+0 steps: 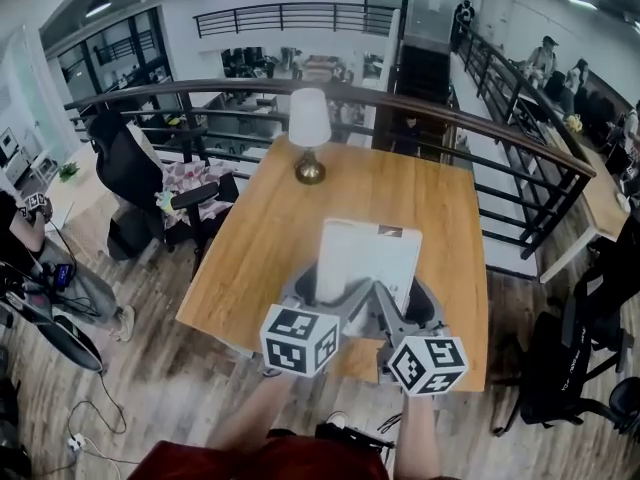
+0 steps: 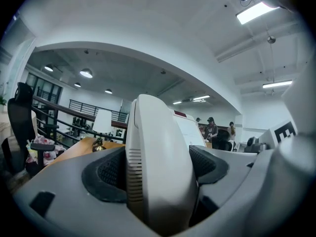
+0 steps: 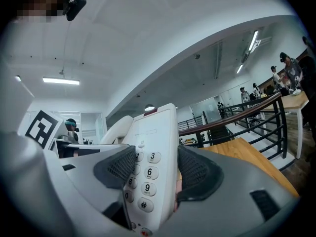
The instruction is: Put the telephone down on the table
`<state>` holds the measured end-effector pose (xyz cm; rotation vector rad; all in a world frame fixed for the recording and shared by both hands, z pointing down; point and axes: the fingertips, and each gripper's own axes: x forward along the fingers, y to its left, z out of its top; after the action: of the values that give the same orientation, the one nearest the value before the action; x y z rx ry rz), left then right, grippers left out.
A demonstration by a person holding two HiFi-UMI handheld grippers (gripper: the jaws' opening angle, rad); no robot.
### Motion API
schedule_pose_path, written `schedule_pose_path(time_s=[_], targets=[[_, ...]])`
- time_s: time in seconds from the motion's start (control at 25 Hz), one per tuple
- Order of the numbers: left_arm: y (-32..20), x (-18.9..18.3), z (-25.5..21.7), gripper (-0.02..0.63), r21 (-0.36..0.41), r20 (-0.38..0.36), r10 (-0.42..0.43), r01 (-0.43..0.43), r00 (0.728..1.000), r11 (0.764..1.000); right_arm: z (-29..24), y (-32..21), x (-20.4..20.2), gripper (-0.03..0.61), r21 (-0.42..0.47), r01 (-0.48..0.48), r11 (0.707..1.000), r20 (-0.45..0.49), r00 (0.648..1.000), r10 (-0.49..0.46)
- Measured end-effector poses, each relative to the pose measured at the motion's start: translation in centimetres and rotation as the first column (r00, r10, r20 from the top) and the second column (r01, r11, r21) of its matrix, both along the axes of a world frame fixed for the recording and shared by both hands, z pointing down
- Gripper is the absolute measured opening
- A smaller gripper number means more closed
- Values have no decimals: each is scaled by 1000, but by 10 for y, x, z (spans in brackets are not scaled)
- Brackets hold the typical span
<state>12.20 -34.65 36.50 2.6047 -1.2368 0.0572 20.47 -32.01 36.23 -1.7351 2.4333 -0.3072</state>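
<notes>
White telephone [image 1: 368, 258]: held between both grippers over the near half of the wooden table [image 1: 440, 208]; contact with the tabletop cannot be made out. Left gripper [image 2: 158, 167]: jaws clamped on the handset side; right gripper [image 3: 153, 174]: jaws clamped on the keypad side, keys 3, 6, 9 and # showing between them. Table lamp [image 1: 309, 136], white shade: upright at the table's far edge, well apart from the telephone.

The head view looks steeply down on the tabletop [image 1: 260, 228], while each gripper view sits close behind its own fingers [image 2: 111, 174], tilted up toward the ceiling [image 2: 148, 23], all three sharing the telephone [image 1: 365, 258] between them.
</notes>
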Motion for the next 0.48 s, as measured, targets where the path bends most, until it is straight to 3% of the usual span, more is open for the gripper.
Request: schedule_pose_path(time_s=[0.2, 0.48], targets=[[-24, 19, 12, 408, -19, 28, -26, 27, 999, 999, 14, -27, 20, 279, -20, 26, 999, 28, 999, -26], [-55, 15, 44, 408, -89, 46, -57, 61, 997, 994, 46, -61, 16, 279, -86, 61, 994, 42, 997, -57]])
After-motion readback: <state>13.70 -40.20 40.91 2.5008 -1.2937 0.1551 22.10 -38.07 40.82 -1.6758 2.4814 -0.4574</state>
